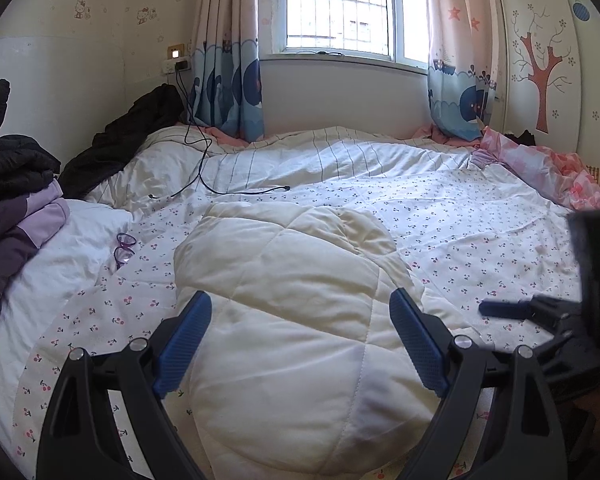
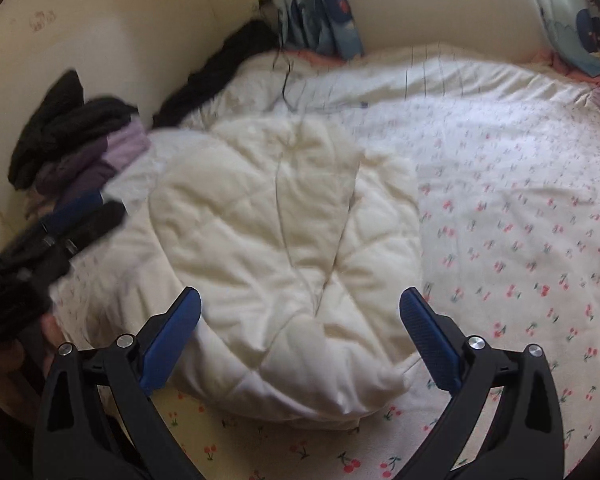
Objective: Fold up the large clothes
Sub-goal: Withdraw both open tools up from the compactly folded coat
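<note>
The cream quilted garment (image 1: 292, 320) lies in a rounded, puffy bundle on the bed (image 1: 480, 240), nearer the bed's near edge than the window end, with bare cherry-print sheet around it on the right and front. Both claws hang over it with nothing in them: the left gripper (image 1: 300, 344) has its blue ribbed pads spread wide, one to each side of the bundle's near part, and the right gripper (image 2: 300, 336) stands equally wide above the near right corner of the bundle, its pads clear of the cloth. The garment looks already folded in on itself, so the step in hand is probably a last fold or a tidy-up. To do it well, each claw should come down on an outer edge and pinch through all the layers, since padded cloth this thick springs back and a shallow bite would catch only the top skin. The fabric is soft, matte and stitched in broad diamond panels that puff between seams, with a long crease down the middle in the right wrist view. At the bed's left edge sits a pile of dark and lilac clothes (image 1: 16, 216), beside purple glasses (image 1: 125, 246); a black cable (image 1: 204, 168) trails near the far left corner.
</note>
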